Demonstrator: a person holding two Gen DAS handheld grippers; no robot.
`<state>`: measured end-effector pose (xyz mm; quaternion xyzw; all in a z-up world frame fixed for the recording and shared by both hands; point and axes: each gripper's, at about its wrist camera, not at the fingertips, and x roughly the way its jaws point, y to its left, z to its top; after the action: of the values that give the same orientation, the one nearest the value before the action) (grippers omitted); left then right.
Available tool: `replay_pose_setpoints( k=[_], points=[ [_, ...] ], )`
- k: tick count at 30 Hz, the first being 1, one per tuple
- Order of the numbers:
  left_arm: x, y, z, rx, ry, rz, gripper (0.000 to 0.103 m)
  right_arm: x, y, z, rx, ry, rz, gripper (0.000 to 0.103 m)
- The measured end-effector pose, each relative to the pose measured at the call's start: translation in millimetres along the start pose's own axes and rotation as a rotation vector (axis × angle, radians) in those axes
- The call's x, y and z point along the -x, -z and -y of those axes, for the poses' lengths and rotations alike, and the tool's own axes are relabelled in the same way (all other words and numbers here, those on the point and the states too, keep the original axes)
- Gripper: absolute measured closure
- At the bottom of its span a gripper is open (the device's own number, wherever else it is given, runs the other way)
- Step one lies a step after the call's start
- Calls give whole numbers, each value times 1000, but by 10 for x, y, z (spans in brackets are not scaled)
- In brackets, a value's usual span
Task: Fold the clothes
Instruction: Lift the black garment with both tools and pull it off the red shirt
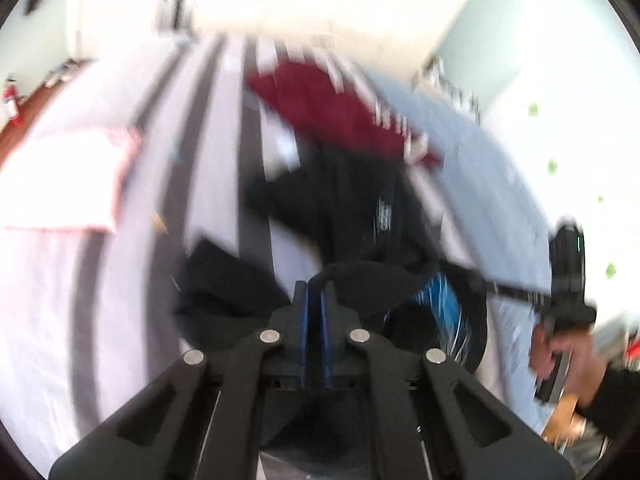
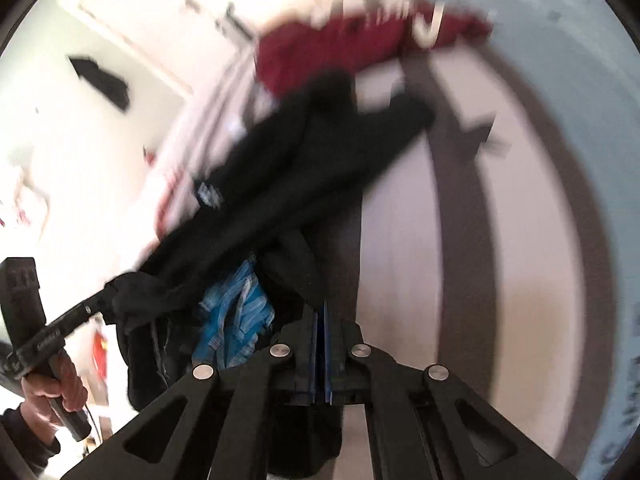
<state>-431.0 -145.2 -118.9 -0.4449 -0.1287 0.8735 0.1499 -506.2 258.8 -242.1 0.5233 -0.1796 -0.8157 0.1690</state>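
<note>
The black garment hangs stretched between the two grippers, its far end trailing ahead of them onto the striped bed. A blue printed patch shows on its underside, just right of the left gripper. Both views are heavily blurred, so fine detail of the cloth edge cannot be read.

Left gripper: jaws clamped together, black cloth bunched at the tips; it appears to be gripping a fold of the garment. Right gripper: jaws likewise pressed together, with dark cloth gathered at and below the tips, judged to be held. In each view the other gripper appears off to the side, its handle in a hand, with the garment drawn taut toward it.

Step in hand, as judged: lifting and spreading the garment to lay it flat. To do this well, both grips should stay firm, the held edge should be kept level and taut, and the trailing end should be let to settle before lowering.

A red garment lies beyond the black one, touching or overlapping its far end; dragging could disturb it. A pale folded item lies well to the left of the left gripper. Open bed surface lies to the right of the right gripper, and the bed edge beyond that.
</note>
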Motion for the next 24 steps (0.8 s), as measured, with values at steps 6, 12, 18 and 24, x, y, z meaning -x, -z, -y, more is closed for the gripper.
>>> replay_pose_setpoints(
  k=[6, 12, 18, 24],
  points=[
    [650, -497, -6, 74, -30, 125, 99, 1265, -326, -203, 40, 70, 172, 101],
    [420, -368, -288, 193, -143, 47, 99, 1845, -443, -42, -4, 208, 181, 101],
    [-254, 506, -796, 323, -315, -240, 99, 1041, 286, 462, -80, 293, -164, 101],
    [-257, 744, -503, 223, -321, -218, 77, 745, 1027, 474, -33, 275, -202, 97]
  ],
)
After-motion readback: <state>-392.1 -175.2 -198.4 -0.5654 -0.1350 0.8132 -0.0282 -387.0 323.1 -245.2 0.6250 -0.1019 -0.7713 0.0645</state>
